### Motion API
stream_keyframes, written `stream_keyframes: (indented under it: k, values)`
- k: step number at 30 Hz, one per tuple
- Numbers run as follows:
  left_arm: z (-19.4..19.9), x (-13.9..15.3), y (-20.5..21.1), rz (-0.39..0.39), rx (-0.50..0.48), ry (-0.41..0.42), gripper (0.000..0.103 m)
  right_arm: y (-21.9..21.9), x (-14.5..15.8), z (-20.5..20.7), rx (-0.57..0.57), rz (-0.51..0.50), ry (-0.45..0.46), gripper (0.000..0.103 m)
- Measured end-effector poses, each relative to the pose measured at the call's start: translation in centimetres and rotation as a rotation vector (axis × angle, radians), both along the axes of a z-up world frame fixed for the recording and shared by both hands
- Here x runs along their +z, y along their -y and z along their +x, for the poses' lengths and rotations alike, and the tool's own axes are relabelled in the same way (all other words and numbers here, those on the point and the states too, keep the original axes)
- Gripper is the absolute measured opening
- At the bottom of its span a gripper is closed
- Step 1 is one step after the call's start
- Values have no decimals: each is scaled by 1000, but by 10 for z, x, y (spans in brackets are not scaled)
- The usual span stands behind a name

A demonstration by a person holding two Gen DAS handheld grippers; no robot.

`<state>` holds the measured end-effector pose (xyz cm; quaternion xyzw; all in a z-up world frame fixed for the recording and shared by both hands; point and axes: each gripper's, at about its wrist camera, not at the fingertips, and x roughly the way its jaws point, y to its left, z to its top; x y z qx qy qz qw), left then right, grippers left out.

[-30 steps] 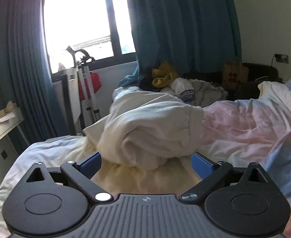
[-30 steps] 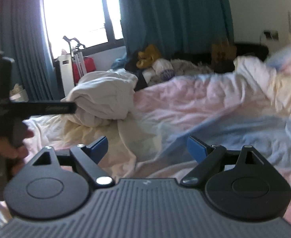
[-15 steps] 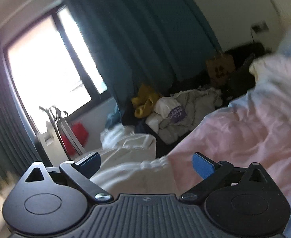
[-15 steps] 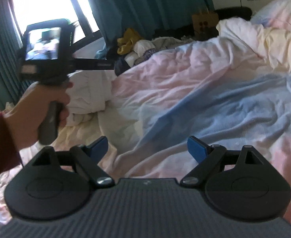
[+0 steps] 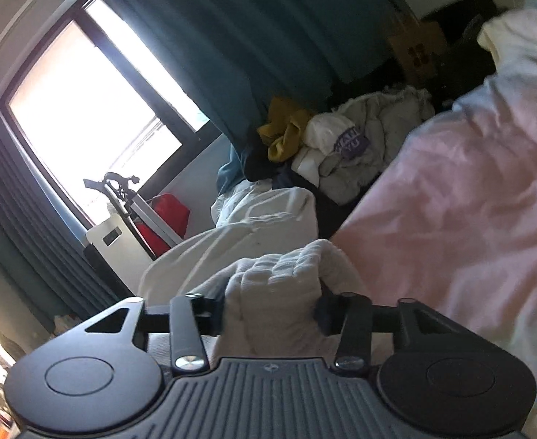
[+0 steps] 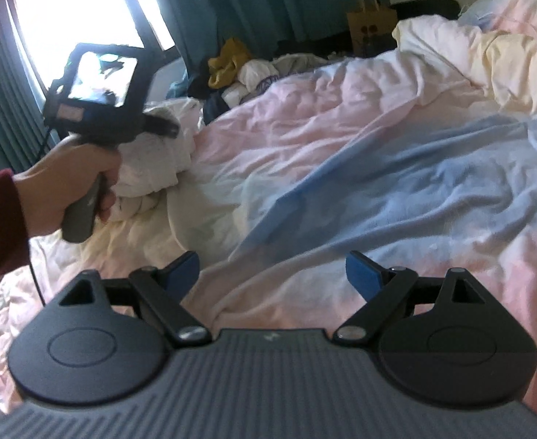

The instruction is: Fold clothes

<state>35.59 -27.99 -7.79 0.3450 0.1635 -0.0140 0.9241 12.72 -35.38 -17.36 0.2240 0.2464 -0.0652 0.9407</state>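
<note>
A crumpled white garment point(image 5: 268, 241) lies on the bed's left side, beside the pink and blue duvet point(image 6: 360, 153). My left gripper point(image 5: 272, 314) is rolled to one side and its jaws are closing, with a thick bunch of the white cloth squeezed between the pads. From the right wrist view, a hand point(image 6: 67, 179) in a dark red sleeve holds that left gripper point(image 6: 158, 128) against the white garment point(image 6: 151, 168). My right gripper point(image 6: 272, 274) hovers open over the duvet, nothing between its blue pads.
A heap of other clothes point(image 5: 327, 139), yellow, white and grey, lies beyond the bed under teal curtains point(image 5: 232, 36). A bright window point(image 5: 85, 109), a white appliance point(image 5: 115, 241) and a red item stand at left. A paper bag point(image 6: 371, 25) sits by the far wall.
The left gripper swung in over the white garment, rolled sideways, and closed from wide open onto a bunch of the cloth. The right gripper dipped slightly and stayed open.
</note>
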Motion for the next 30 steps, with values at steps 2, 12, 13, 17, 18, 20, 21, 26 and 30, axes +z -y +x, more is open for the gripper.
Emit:
stream_keyframes:
  k: [2,12,13,17,18,20,21,26,30]
  values:
    - [-11,14,-16,-37,-2,9,38,0,-1,2,-4,-4,-8,89]
    - [-132,104,-142,-336,-28,39,29,-14,4,2,25,-78,17,89]
    - [-148,111,-159,-363,-27,37,28,-17,6,1,34,-89,25,89]
    - [-209,124,-226,-453,-2,34,24,-32,15,-4,83,-118,52,89]
    - [-220,124,-243,-481,18,26,22,-36,18,-7,95,-121,66,89]
    - [-236,120,-281,-551,74,-1,22,-43,25,-14,115,-131,93,89]
    - [-244,118,-300,-585,103,-15,22,-46,27,-16,124,-132,98,89]
    - [-246,69,-383,-731,275,-178,19,-62,34,-21,172,-140,121,89]
    - [-241,24,-439,-972,421,-398,16,-72,29,-18,211,-134,94,89]
